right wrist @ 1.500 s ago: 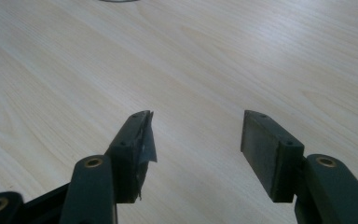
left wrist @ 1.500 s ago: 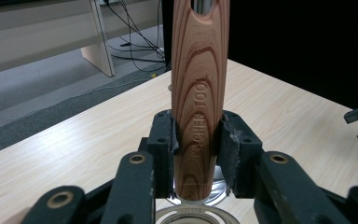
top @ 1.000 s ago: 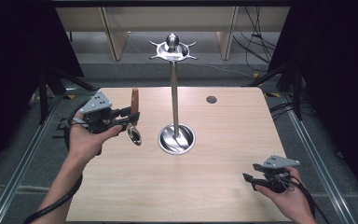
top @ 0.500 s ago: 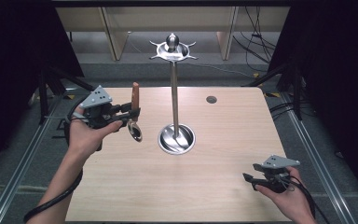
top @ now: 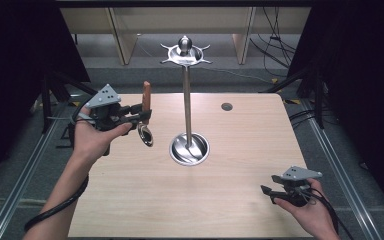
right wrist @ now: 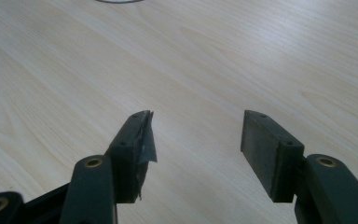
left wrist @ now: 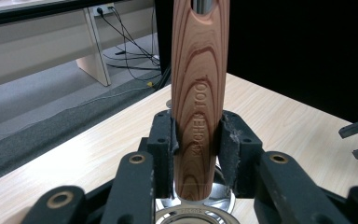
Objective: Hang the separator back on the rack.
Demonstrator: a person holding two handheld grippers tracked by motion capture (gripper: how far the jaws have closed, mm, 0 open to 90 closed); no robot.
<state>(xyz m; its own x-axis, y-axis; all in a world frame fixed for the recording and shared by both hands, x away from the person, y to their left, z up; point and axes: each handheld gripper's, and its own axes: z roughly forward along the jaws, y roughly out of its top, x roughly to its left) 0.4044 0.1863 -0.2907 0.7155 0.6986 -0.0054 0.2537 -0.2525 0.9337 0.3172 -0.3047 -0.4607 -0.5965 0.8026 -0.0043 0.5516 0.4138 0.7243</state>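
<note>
The left gripper (left wrist: pixel 196 154) clamps a wooden-handled spoon (left wrist: pixel 199 93), its top cut off, bowl partly hidden below the jaws. The right gripper (right wrist: pixel 196 140) gapes empty.

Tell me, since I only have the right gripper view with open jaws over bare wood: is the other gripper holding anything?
Observer: Yes. The left gripper is shut on the wooden handle of a spoon, handle up.
Operator: Where is its bowl?
Observer: The metal bowl hangs below the jaws, above the table.
Operator: What stands nearby?
Observer: A metal stand, a pole rising from a round base, at mid-table.
Operator: And my gripper?
Observer: The right gripper sits low at the table's near right corner.
</note>
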